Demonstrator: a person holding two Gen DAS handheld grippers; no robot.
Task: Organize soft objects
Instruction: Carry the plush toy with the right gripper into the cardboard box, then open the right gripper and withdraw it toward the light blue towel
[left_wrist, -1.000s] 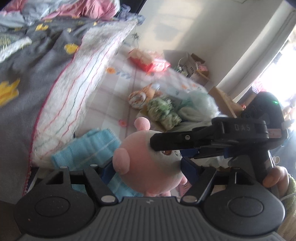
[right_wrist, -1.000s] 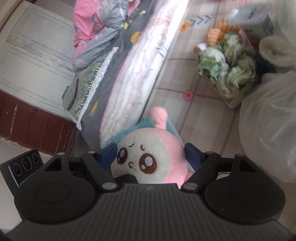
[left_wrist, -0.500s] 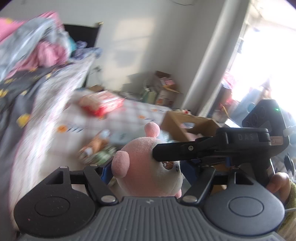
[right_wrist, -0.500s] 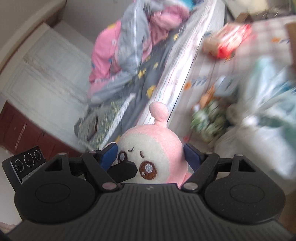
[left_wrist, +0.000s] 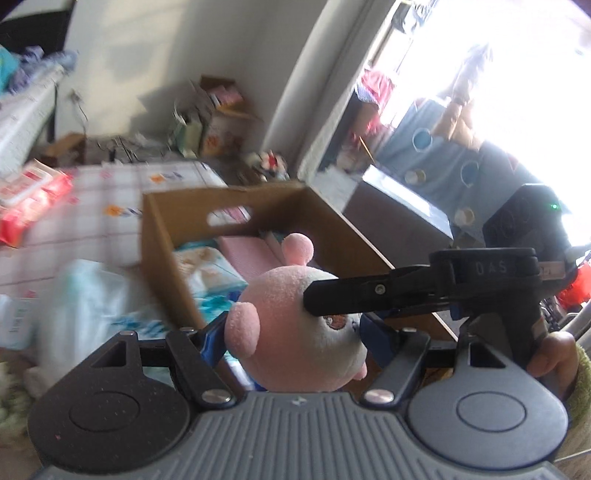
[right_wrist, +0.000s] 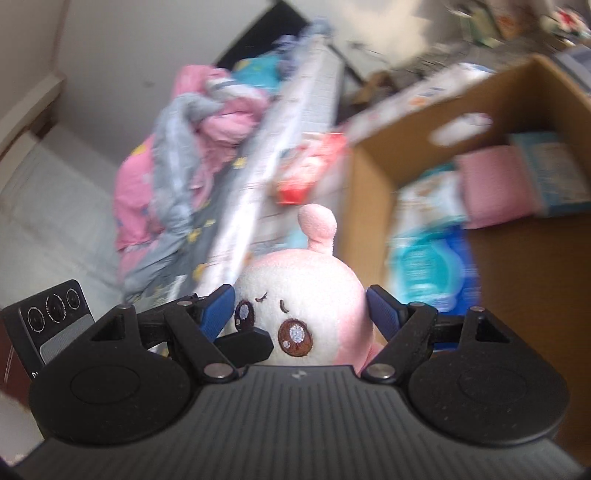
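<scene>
A: Pink-and-white round plush toy (left_wrist: 295, 325), soft, w/ stalk on top – where is it held?

B: Clamped from both sides. Left gripper (left_wrist: 291, 332): blue pads pressed on its sides. Right gripper (right_wrist: 301, 306): same, pads squeezed on the head. Toy carried in the air, just short of the brown cardboard box (left_wrist: 332, 236).

A: Step in hand?

B: Transfer to box, judged. Box already part-filled w/ pink and blue packs (right_wrist: 491, 184).

A: Next move?

B: Toy to be brought over the rim, lowered into a free spot, then both grips released together.
</scene>
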